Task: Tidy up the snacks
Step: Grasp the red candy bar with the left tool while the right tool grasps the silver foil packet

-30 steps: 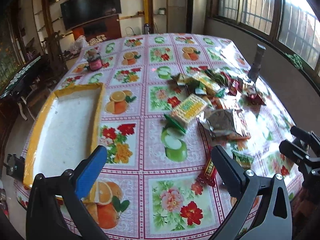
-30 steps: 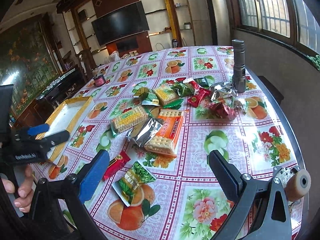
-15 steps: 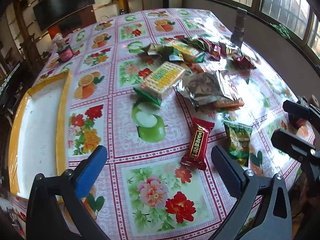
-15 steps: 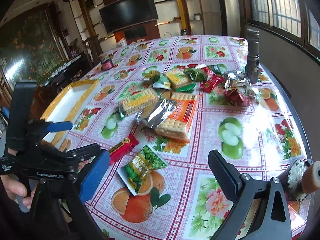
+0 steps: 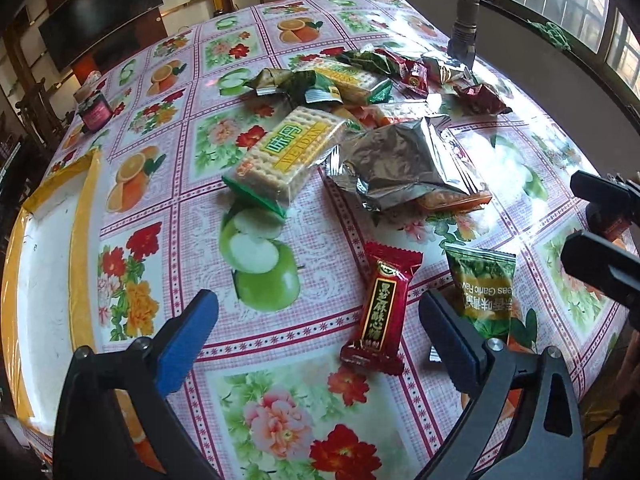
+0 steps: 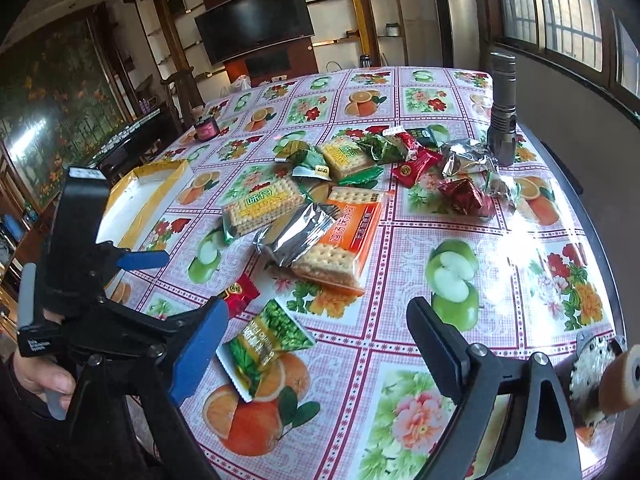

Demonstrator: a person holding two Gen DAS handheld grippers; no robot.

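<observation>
Left gripper point(image 5: 318, 316) spread wide, nothing pinched, hovering over the flowered tablecloth point(image 5: 280, 420), red candy bar point(image 5: 382, 308) lying flat between the fingers, closer to the dark one. Right gripper point(image 6: 316, 330) wide but closing, pads not pressing anything, green pea packet point(image 6: 262, 346) on the cloth just beside its blue finger point(image 6: 198, 350). Beyond the candy bar: silver foil pouch point(image 5: 404, 166) atop an orange cracker pack point(image 6: 344, 240), yellow cracker pack point(image 5: 290, 156) alongside. Far left of the candy bar, white tray point(image 5: 44, 280) with yellow rim.
</observation>
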